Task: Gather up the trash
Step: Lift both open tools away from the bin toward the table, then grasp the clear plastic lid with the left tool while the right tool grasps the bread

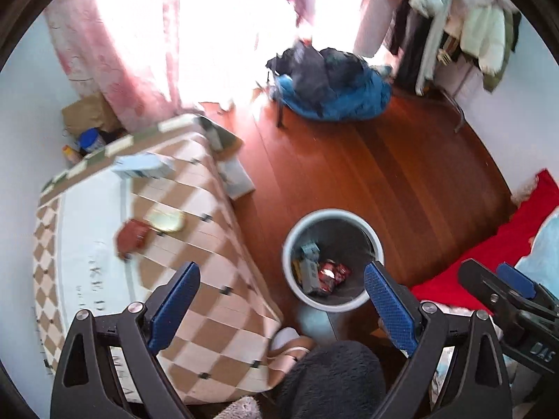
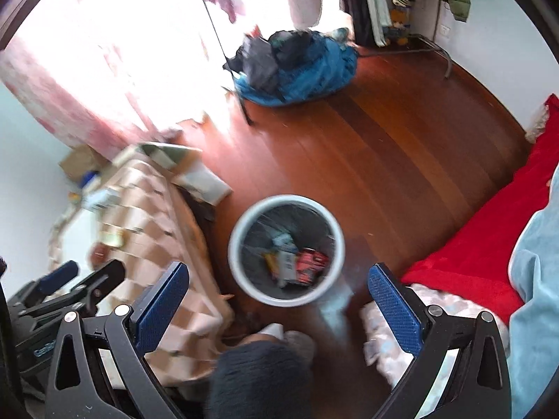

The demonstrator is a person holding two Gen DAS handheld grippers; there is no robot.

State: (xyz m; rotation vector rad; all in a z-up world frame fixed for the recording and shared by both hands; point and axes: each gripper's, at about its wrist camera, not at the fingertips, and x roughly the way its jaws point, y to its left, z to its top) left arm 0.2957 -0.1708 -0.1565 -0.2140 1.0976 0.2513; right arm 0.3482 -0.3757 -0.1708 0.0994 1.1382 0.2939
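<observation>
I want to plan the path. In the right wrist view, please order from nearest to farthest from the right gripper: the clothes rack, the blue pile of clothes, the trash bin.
From the right gripper:
1. Trash bin, just ahead on the floor.
2. Blue pile of clothes, mid-floor near the window.
3. Clothes rack, far right, by the wall.

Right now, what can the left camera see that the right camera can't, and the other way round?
Only the left wrist view shows the left gripper from behind, wide open, with the right gripper at its right edge. Only the right wrist view shows the right gripper from behind, also open, with the light blue cloth large. Both show the trash bin with wrappers inside, the checkered table, and the red blanket.
</observation>
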